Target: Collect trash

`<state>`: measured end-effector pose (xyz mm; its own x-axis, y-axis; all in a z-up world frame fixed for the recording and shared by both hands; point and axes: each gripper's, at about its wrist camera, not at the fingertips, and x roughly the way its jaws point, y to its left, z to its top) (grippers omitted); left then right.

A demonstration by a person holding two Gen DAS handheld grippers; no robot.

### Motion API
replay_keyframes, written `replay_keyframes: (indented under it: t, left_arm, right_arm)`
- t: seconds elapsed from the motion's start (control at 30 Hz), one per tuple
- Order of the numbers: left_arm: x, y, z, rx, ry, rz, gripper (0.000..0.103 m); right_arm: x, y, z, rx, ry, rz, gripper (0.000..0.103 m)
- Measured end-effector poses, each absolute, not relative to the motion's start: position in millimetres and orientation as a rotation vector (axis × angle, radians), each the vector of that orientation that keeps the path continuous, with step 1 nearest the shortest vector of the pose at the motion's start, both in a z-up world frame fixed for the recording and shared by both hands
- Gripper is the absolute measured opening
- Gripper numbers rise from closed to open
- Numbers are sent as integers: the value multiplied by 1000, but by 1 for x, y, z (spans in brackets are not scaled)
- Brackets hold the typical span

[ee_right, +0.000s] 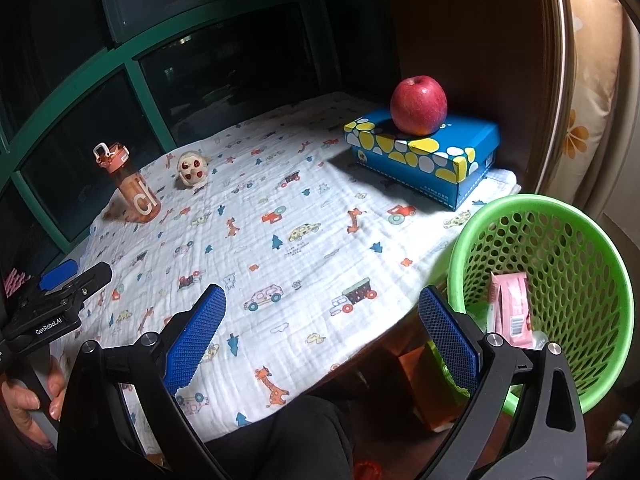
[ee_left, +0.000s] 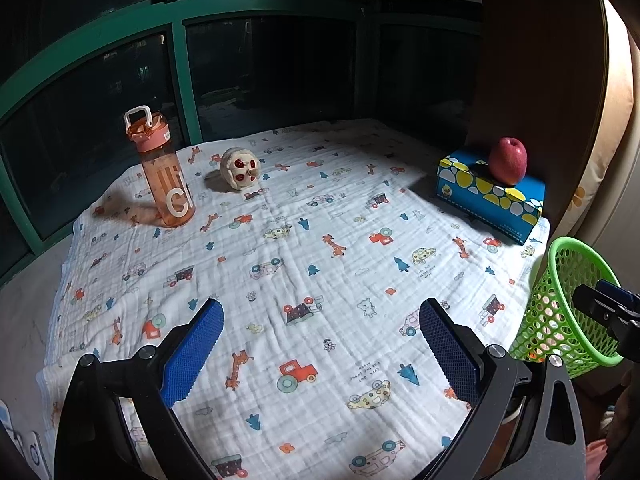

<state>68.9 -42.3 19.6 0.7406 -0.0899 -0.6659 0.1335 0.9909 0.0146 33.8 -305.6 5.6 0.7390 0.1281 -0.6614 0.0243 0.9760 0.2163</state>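
Observation:
A green mesh basket (ee_right: 568,240) stands off the table's right edge, with a pink wrapper (ee_right: 512,312) and other scraps inside. The same basket (ee_left: 560,304) shows at the right of the left wrist view. My left gripper (ee_left: 320,312) hovers open over the front of the patterned cloth (ee_left: 304,248), nothing between its blue pads. My right gripper (ee_right: 322,300) is open too, above the table's front right corner, its right finger next to the basket. The left gripper (ee_right: 76,276) also appears at the left of the right wrist view, held by a hand (ee_right: 28,400).
An orange water bottle (ee_left: 166,172) stands at the back left, a small plush toy (ee_left: 240,168) beside it. A red apple (ee_left: 508,160) sits on a blue tissue box (ee_left: 492,196) at the back right. A dark green-framed window runs behind the table. Brown boxes (ee_right: 424,380) lie on the floor below.

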Motion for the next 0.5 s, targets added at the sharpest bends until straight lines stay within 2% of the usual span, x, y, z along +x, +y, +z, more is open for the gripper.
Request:
replay_keyframes:
  t: [0.5]
  left_arm:
    - [72,-41,17,55,738,-113,95]
  right_arm:
    - [34,-304,4,216,743,63,96]
